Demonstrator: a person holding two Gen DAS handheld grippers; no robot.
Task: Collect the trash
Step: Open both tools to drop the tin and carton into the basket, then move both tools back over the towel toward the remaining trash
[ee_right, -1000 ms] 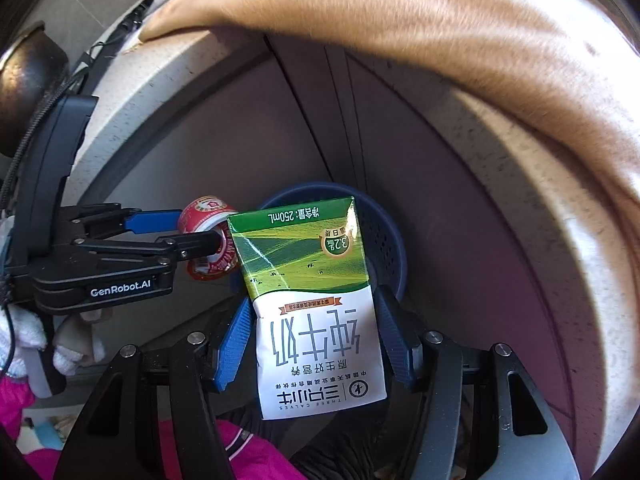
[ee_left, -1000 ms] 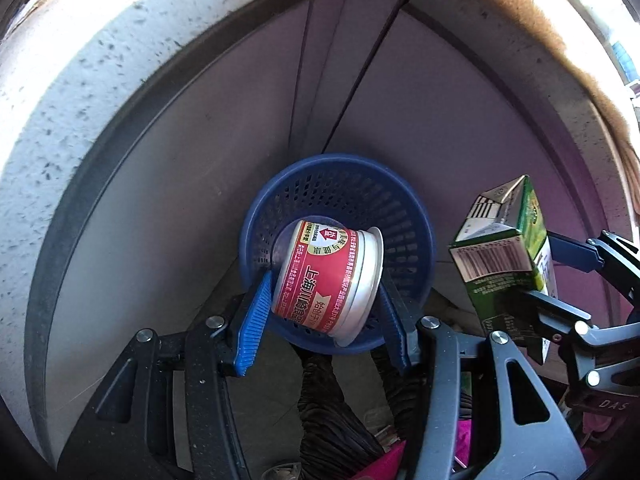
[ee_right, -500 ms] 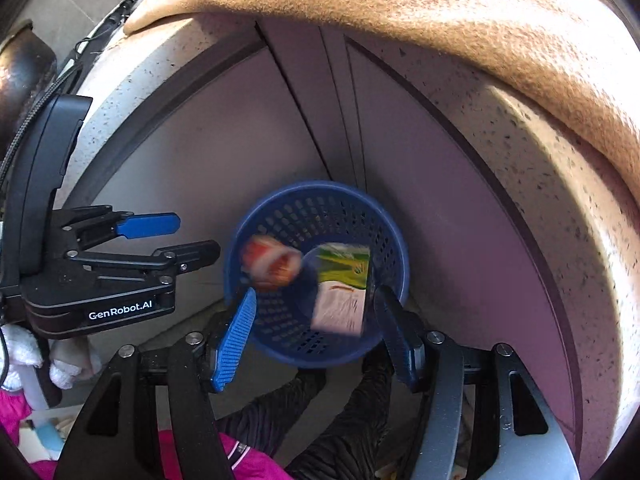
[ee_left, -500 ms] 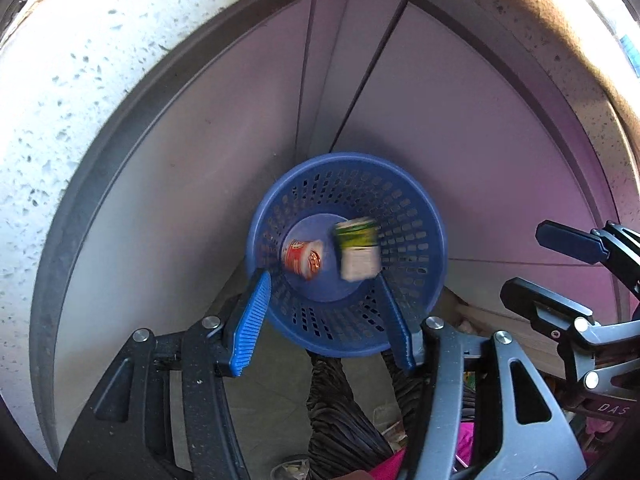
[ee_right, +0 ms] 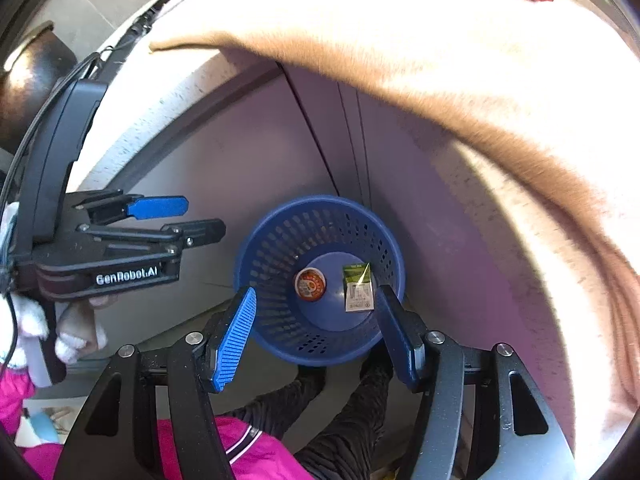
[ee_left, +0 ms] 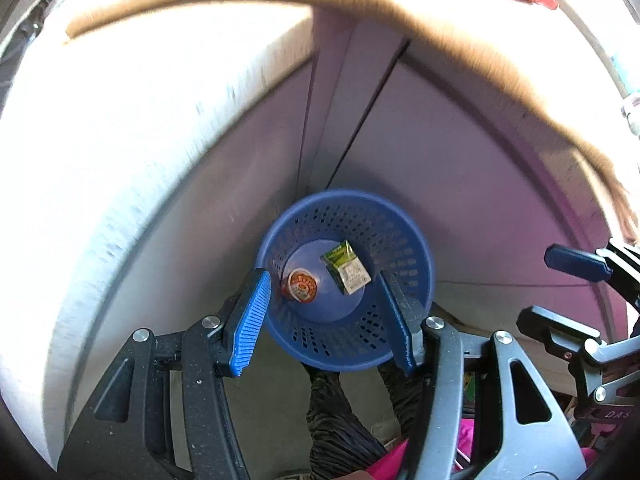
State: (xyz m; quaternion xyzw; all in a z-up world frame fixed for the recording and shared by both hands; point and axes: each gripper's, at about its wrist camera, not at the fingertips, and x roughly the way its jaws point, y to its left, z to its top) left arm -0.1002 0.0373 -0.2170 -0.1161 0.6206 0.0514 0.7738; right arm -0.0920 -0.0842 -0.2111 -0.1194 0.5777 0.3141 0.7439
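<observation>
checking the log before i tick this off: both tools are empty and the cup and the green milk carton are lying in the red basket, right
Not quite: the basket is blue, not red, as the right wrist view shows. The rest holds: the left tool and right tool are empty, and the cup and green milk carton lie in its bottom.

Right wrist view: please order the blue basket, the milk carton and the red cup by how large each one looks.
1. blue basket, clearly the largest.
2. milk carton, lying on the basket floor.
3. red cup, beside the carton; it looks slightly smaller, but the two are close, so this order is unsure.
</observation>
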